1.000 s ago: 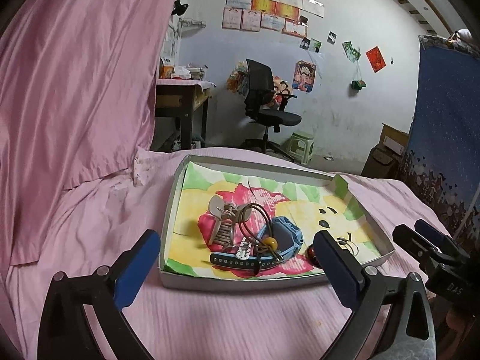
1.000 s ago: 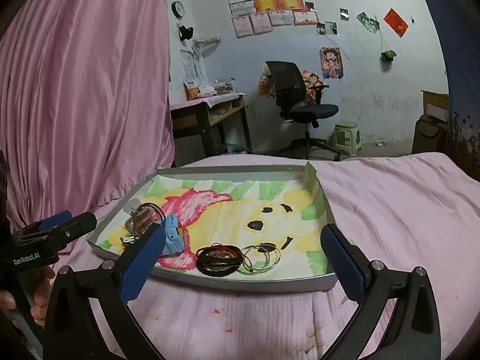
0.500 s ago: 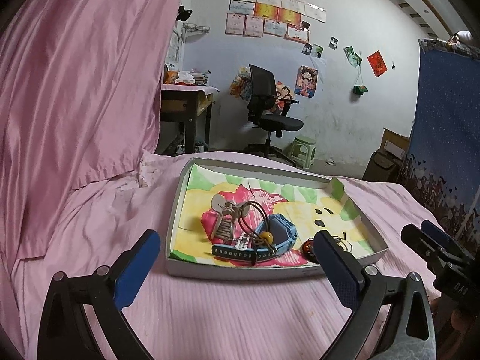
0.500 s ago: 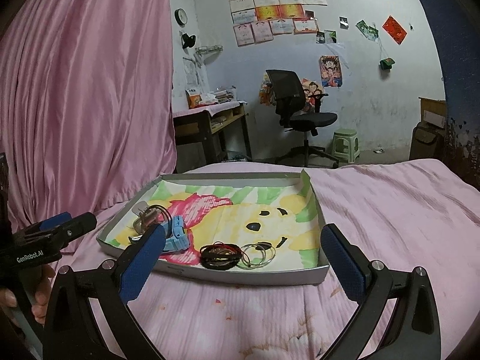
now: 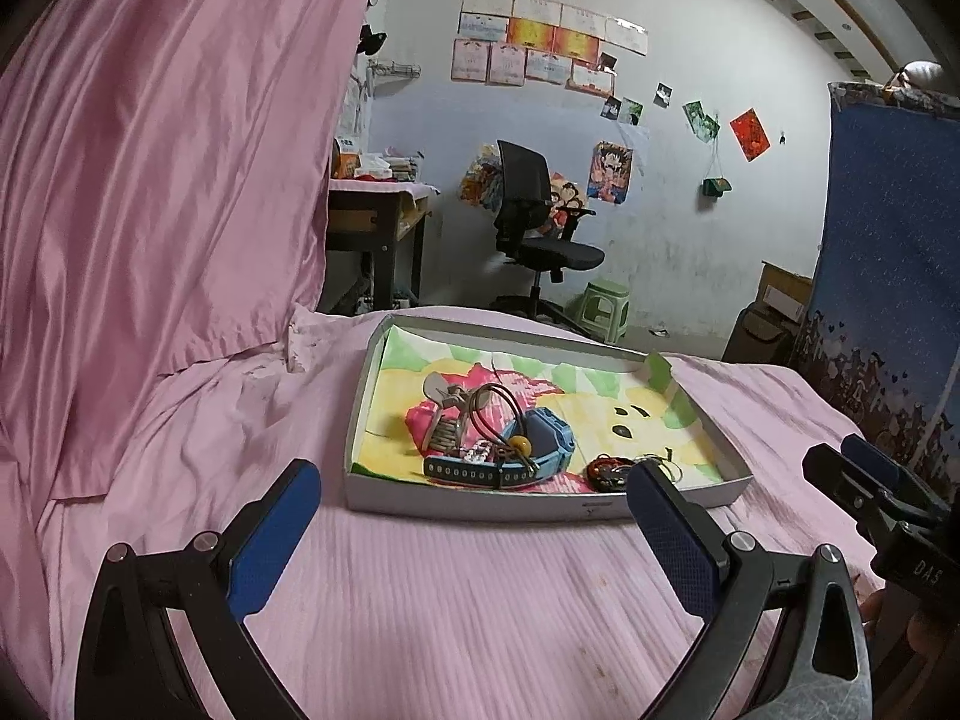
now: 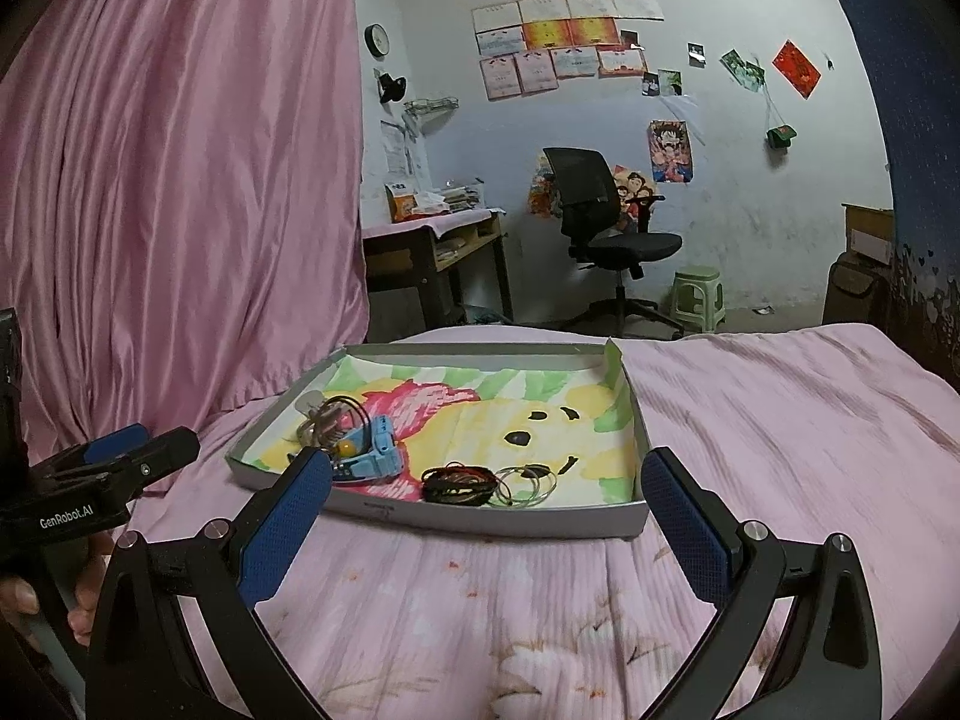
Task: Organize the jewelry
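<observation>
Two hand-held grippers, left (image 5: 465,516) and right (image 6: 486,504), hover wide apart and empty above the ribbed pink bedsheet (image 6: 780,420). Shallow grey cardboard tray (image 6: 498,519), paper-lined, holds a blue plastic watch (image 5: 534,450), black cord bracelets (image 6: 459,483) and thin wire rings (image 6: 531,483).

Pink curtains (image 6: 180,180) are hanging along the left, and posters (image 6: 564,42) are covering the pale wall. A black office chair (image 6: 606,228) is sitting beside a cluttered desk (image 6: 438,246), green stool (image 6: 696,294) nearby.
</observation>
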`<state>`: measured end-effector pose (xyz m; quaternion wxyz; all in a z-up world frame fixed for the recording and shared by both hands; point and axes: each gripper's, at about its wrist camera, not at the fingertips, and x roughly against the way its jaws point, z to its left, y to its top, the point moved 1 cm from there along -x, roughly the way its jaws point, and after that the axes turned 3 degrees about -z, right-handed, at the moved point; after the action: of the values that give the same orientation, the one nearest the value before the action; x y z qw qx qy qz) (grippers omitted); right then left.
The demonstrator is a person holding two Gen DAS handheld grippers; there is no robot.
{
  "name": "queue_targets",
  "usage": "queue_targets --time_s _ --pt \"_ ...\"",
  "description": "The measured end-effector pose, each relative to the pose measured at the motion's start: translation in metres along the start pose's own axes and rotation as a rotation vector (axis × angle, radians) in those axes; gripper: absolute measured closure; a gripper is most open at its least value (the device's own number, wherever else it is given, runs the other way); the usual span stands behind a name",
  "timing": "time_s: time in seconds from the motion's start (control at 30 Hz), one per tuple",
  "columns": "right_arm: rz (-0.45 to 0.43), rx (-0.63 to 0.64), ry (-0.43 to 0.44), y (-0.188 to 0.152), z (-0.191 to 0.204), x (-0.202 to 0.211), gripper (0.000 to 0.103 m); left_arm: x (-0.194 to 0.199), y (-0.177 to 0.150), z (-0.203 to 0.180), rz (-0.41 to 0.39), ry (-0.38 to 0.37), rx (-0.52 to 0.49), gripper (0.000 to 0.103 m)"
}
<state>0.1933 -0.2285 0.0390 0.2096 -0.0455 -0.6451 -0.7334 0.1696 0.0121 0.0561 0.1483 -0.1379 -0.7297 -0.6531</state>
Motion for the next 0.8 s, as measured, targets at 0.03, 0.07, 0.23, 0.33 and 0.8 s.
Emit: queue_targets --time_s 0.03,0.07,0.23,0.33,0.8 --pt "-0.002 0.002 0.002 -0.001 0.001 0.003 0.001 0.005 -0.002 0.000 -0.005 0.000 -0.001 0.000" --pt "-0.003 0.003 0.004 -0.001 0.001 0.007 0.001 0.006 -0.002 0.000 -0.007 0.000 0.000 0.000" --pt "-0.002 0.013 0.014 -0.004 0.004 0.023 0.001 0.027 -0.010 0.000 -0.021 -0.006 0.015 0.000" --pt "-0.009 0.023 0.020 -0.006 0.006 0.034 0.001 0.037 -0.014 -0.001 -0.032 -0.002 0.006 0.000" --pt "-0.027 0.037 0.039 -0.024 0.014 0.086 0.001 0.087 -0.030 0.001 -0.091 0.001 -0.003 0.000"
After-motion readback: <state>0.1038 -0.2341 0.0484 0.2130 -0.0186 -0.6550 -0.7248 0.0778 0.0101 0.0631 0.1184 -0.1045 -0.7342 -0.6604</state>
